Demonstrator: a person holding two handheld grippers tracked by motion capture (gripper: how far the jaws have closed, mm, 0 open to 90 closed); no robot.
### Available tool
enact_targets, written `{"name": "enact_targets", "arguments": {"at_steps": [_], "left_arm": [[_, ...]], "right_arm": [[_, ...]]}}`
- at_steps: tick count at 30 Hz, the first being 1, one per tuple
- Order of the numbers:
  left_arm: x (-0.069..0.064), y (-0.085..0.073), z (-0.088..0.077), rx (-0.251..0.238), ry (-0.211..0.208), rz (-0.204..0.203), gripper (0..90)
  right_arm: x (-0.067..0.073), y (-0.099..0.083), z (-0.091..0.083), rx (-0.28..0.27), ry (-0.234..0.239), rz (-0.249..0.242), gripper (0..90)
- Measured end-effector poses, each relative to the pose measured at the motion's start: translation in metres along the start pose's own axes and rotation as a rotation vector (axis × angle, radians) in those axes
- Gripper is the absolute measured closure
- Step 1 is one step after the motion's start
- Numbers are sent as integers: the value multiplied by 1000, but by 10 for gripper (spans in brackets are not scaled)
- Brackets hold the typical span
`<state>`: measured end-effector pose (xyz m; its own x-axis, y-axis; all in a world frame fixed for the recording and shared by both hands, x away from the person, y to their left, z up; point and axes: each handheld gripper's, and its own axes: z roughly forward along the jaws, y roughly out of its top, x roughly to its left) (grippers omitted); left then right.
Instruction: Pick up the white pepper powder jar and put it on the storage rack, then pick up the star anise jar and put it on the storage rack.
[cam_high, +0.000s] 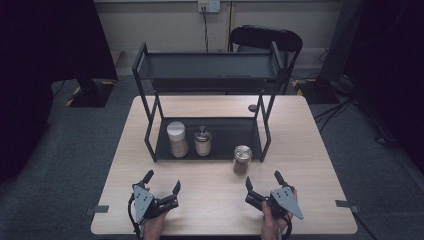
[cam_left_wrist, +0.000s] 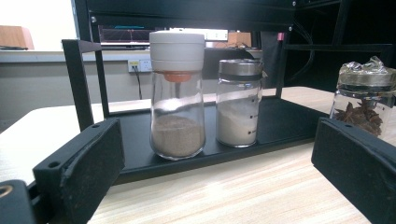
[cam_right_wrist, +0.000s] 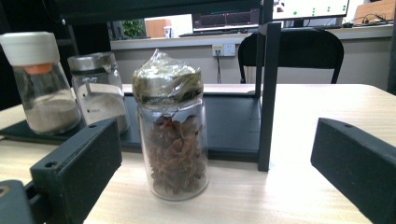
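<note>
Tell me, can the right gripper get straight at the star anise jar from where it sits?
Probably yes. The right gripper is open, and the star anise jar stands on bare table in front of the rack, just ahead and slightly left of it, with nothing between them. The rack post stands close behind the jar.

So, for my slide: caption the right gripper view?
Open right gripper faces star anise jar on table beside black rack.

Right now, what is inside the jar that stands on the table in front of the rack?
The jar holds brown star anise pieces, filling it to about two thirds. Crinkled plastic film covers its mouth, so whatever cap lies beneath is hidden.
</note>
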<state>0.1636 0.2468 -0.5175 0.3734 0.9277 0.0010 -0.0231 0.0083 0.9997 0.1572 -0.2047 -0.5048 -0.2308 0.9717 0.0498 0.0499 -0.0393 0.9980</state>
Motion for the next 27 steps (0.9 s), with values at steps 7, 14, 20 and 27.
{"name": "enact_targets", "arguments": {"at_steps": [7, 14, 20, 27], "left_arm": [[0, 0, 0, 0, 0, 0, 17], [0, 0, 0, -1, 0, 0, 16], [0, 0, 0, 0, 1, 0, 17], [0, 0, 0, -1, 1, 0, 17]], "right_arm": [[1, 0, 0, 2, 2, -15, 5], [-2, 1, 0, 5, 7, 9, 0], [3, -4, -2, -20, -8, -19, 0], [5, -4, -2, -22, -20, -15, 4]]}}
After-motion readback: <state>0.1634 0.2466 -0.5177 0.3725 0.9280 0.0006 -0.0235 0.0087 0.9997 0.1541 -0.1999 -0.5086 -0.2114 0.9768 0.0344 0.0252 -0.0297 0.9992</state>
